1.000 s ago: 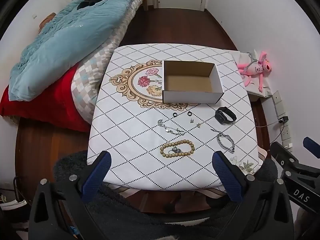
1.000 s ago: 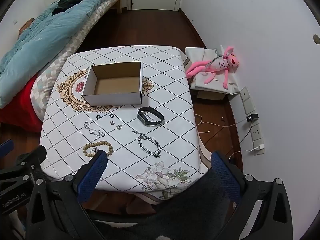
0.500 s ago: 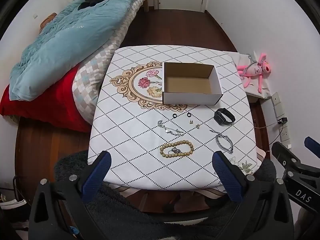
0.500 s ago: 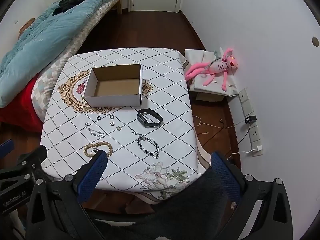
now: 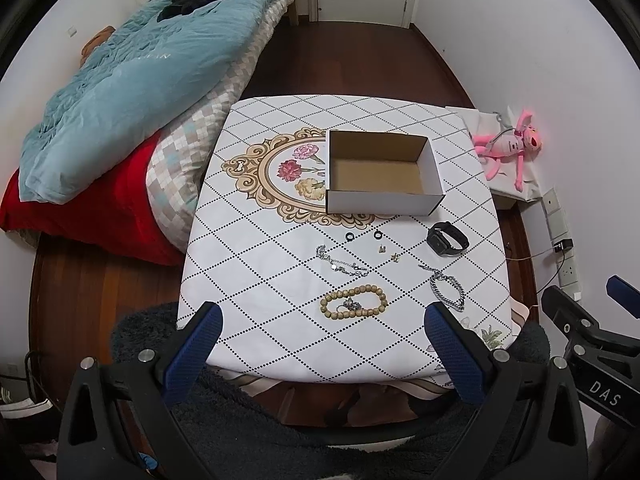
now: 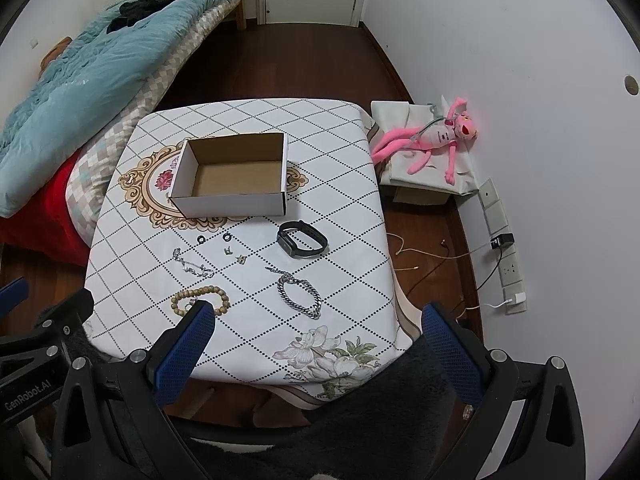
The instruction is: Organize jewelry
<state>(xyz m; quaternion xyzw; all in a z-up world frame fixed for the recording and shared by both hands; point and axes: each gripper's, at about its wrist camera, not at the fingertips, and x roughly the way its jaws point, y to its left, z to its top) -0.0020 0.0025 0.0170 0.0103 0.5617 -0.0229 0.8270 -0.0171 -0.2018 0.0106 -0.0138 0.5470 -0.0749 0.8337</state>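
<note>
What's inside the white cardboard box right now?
Nothing visible: the white cardboard box shows only bare brown floor. Its near wall hides a thin strip of floor at the front in both views.

Both tongs, left and right, gape empty.

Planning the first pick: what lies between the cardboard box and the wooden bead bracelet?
In the left wrist view, two black rings and a thin silver chain lie between the box and the bead bracelet.
</note>
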